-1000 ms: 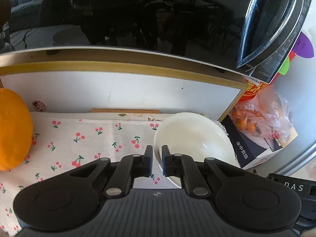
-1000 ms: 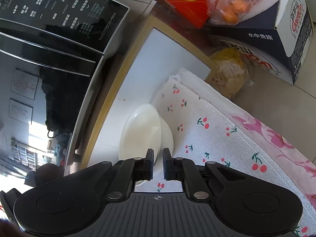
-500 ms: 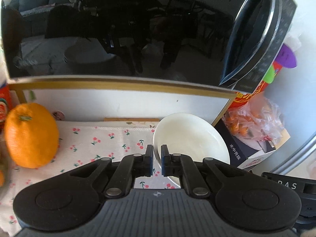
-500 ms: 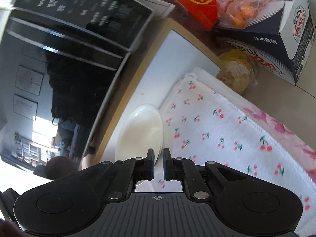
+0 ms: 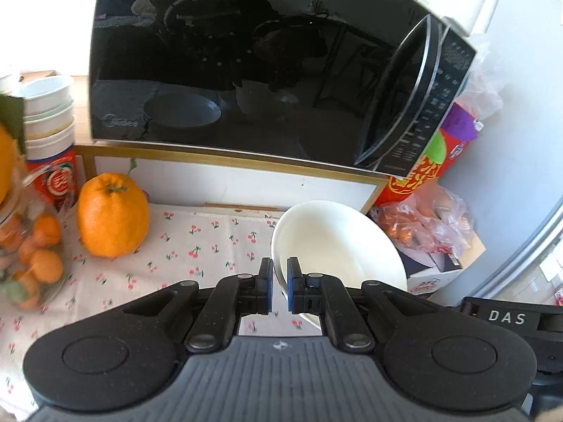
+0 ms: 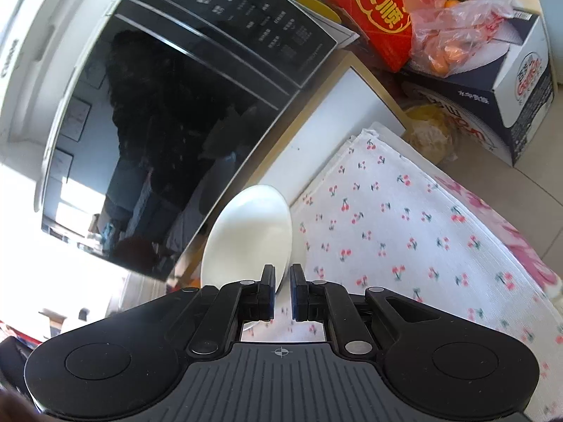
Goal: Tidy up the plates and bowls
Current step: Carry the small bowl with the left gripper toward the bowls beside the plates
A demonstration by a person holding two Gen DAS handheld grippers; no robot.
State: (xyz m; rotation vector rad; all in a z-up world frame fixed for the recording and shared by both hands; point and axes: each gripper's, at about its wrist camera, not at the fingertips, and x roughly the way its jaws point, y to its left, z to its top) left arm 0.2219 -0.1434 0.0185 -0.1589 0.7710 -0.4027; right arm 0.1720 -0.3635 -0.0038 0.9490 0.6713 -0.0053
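A white bowl [image 5: 337, 246] is pinched by its rim from both sides: the left hand-held gripper [image 5: 279, 286] is clamped on the near edge, and the right hand-held gripper [image 6: 282, 292] on the edge of the same bowl [image 6: 248, 235]. It's held tilted just ahead of the fingers, over the cherry-print cloth [image 5: 197, 246], with the microwave [image 5: 246, 59] beyond and a big orange [image 5: 112, 214] off left.

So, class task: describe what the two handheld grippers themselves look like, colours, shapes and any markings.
The left gripper and right gripper look alike: matte black bodies with two round discs, a ribbed grey centre plate bearing a small crosshair mark, silver pivot pins, and blue-edged pads on the jaws. White "DAS" lettering shows on a black part beside the left one.
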